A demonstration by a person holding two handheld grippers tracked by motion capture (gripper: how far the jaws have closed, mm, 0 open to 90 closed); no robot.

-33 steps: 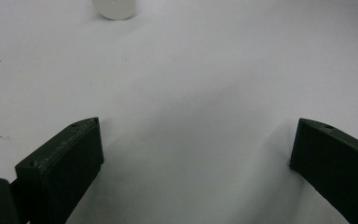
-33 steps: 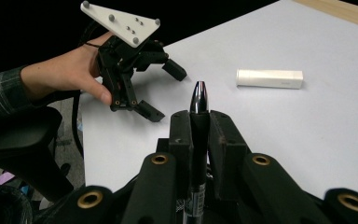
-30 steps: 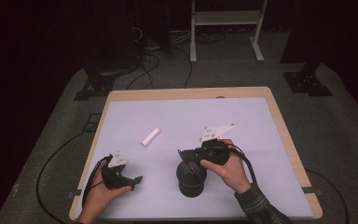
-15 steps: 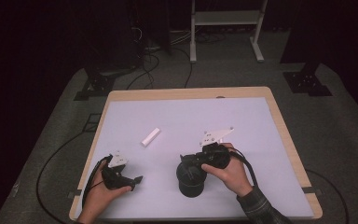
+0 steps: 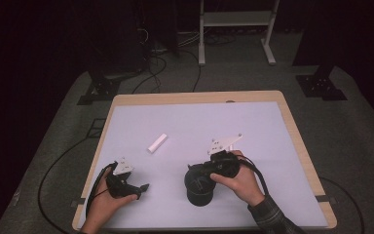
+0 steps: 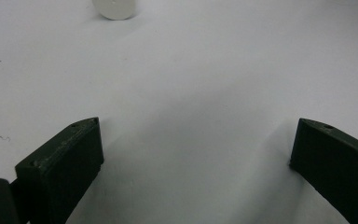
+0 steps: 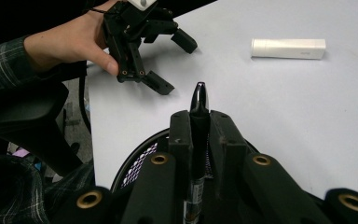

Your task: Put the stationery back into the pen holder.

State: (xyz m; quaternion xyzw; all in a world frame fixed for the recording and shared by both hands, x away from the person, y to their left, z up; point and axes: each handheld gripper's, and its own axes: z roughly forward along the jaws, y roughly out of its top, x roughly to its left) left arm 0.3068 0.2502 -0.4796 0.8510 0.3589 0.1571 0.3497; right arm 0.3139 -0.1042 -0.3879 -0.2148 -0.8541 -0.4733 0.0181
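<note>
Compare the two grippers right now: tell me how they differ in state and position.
The left gripper has its jaws spread wide with nothing between them, while the right gripper is clamped on a black pen. The left one sits low over bare table near the front left corner; the right one is held above the black mesh cup. Both are black and hand-held.

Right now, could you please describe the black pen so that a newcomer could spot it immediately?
Start at the white table and go to the black mesh cup near its front edge. Above the cup, the right claw is shut on the black pen. It is slim, dark and glossy, unlike the white tube lying alone farther back.
</note>
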